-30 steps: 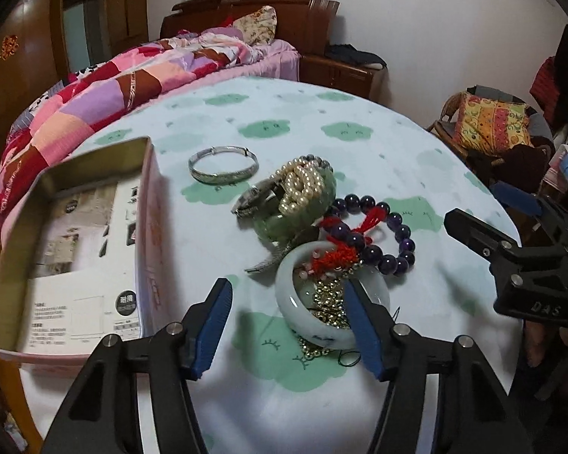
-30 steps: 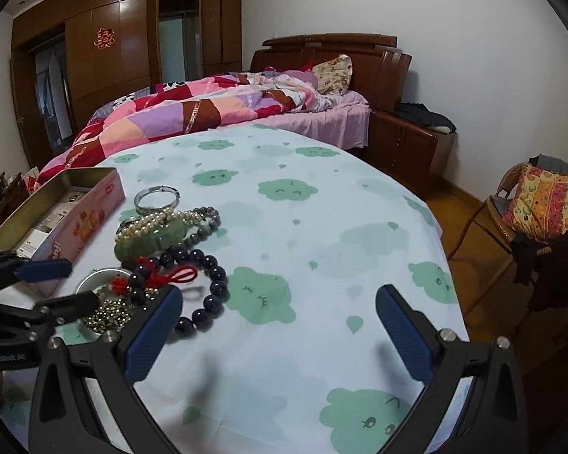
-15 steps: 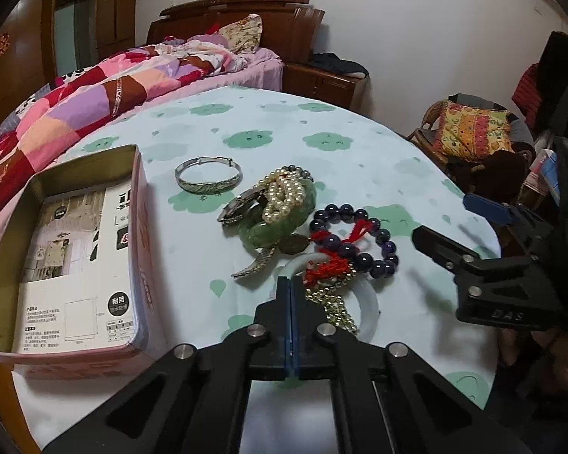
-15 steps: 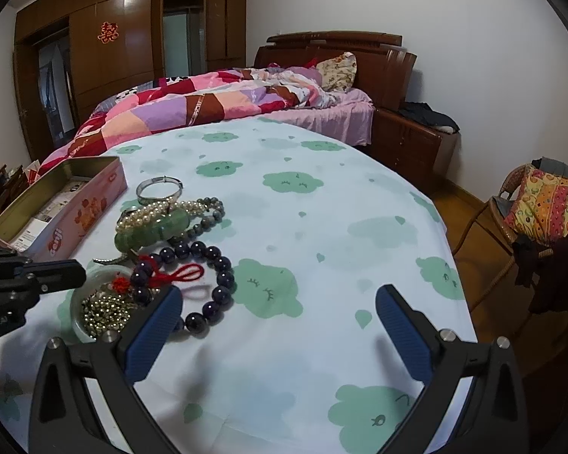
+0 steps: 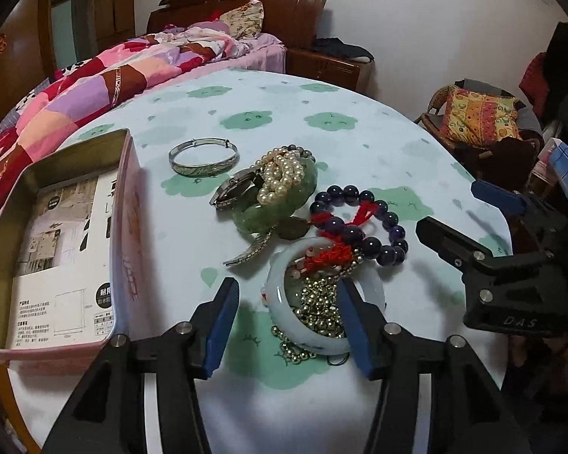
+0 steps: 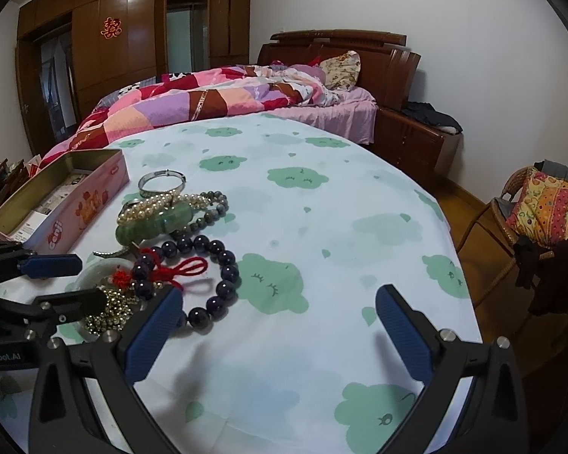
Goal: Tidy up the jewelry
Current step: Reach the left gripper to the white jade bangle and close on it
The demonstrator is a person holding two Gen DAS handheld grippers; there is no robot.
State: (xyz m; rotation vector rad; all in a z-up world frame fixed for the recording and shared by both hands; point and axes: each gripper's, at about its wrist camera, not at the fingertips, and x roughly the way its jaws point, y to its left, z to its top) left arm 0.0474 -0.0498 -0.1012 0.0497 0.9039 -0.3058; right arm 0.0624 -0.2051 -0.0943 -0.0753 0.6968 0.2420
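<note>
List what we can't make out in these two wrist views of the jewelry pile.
- Left wrist view: near side of the white bangle and the gold bead chain inside it, partly covered by the open left gripper finger.
- Right wrist view: same bangle mostly hidden behind the left gripper.
- Print on the paper in the tin box: too small to read.
- Watch face: buried under the pearl strand.

Behind my table: bed (image 6: 322, 87) with patchwork quilt (image 6: 193, 102) and floral pillow (image 6: 340, 64) — dark wooden headboard (image 6: 359, 43). At my right — wicker chair (image 6: 511, 204) holding patterned cushion (image 6: 549, 204). Wardrobe (image 6: 94, 56) along far wall.
</note>
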